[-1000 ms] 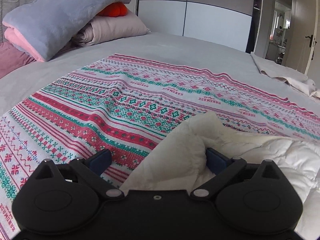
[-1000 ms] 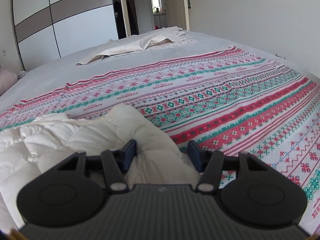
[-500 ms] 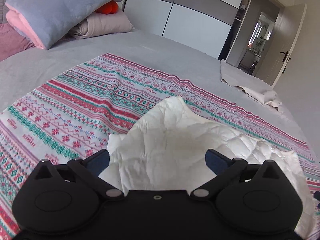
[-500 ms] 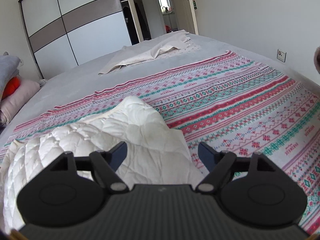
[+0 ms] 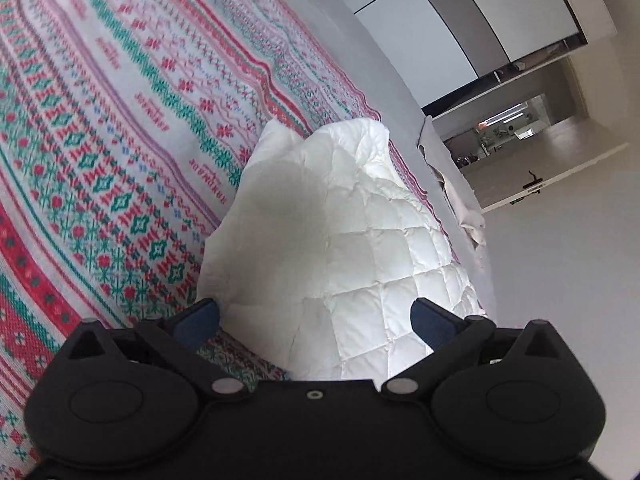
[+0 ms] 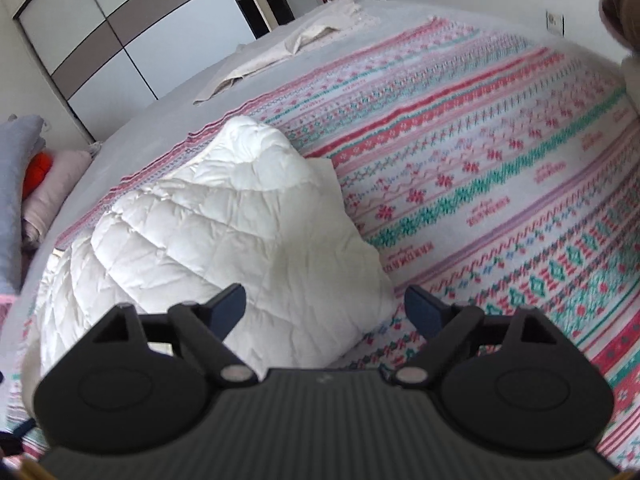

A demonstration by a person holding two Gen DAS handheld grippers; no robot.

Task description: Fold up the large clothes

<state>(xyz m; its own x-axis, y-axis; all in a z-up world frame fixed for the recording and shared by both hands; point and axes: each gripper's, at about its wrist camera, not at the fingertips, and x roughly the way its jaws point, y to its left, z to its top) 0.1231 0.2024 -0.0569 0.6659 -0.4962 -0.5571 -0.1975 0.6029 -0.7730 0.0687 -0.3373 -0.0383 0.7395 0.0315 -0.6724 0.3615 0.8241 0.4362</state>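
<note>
A white quilted garment (image 5: 360,240) lies in a loose heap on a patterned red, green and white blanket (image 5: 100,152) that is spread over a bed with a grey cover (image 6: 160,120). One fold of the garment rises into a soft peak, and its stitched squares show clearly in the left wrist view.

The left tongs (image 5: 314,316) are released: their 2 blue pads stand wide apart, with the near edge of the garment lying between them but pressed by neither. The right tongs (image 6: 326,306) are also released and their jaws are opening; a corner of the garment lies between the pads, which do not squeeze it.

In the right wrist view a beige cloth (image 6: 280,48) lies crumpled on the far part of the bed, well apart from the garment. Folded bedding (image 6: 24,184) in grey and pink is stacked at the left edge, with something orange tucked in it. A wardrobe (image 6: 120,32) with white and brown panels stands behind the bed.
</note>
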